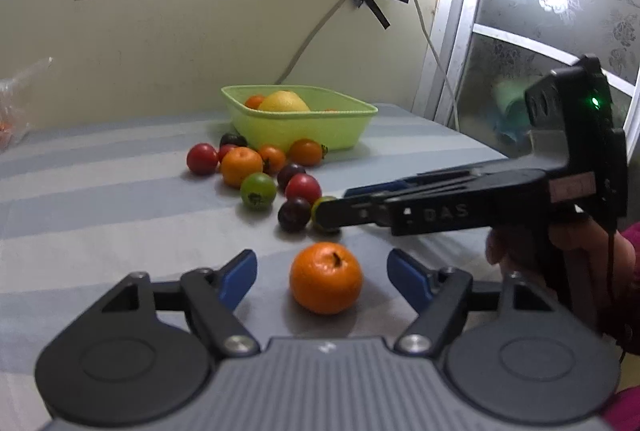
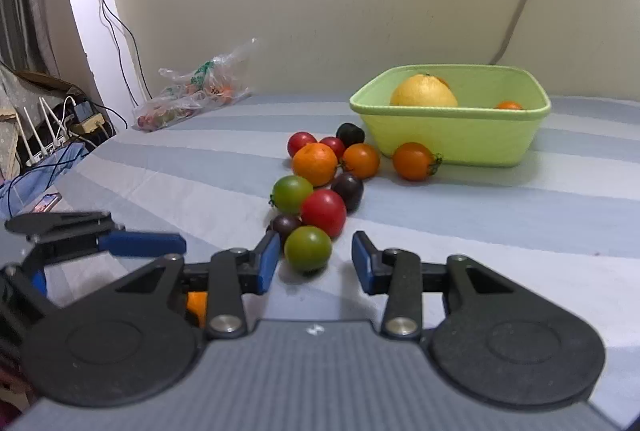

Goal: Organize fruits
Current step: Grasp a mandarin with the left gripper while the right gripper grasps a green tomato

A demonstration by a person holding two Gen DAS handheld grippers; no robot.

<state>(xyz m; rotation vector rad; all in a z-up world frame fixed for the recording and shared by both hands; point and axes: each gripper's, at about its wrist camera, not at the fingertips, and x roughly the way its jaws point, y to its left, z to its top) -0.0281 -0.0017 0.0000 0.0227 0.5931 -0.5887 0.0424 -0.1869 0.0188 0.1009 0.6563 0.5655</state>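
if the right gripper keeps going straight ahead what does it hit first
Most likely the green tomato, which sits just ahead between the open fingers of the right gripper, nearer the left one. A dark tomato and a red tomato lie right behind it.

Pretty tight around the fruit pile [image 2: 320, 183]: it's packed fruit-to-fruit right up to the green basket [image 2: 452, 141], no lane through it. Right hand-held gripper [image 2: 316, 263] has its fingers spread around the nearest green tomato [image 2: 307, 248], with a dark one touching behind. The lone orange [image 1: 326, 277] sits apart between the left hand-held gripper [image 1: 322, 273] fingers. Open striped bench [image 2: 500, 231] on the right of the pile.
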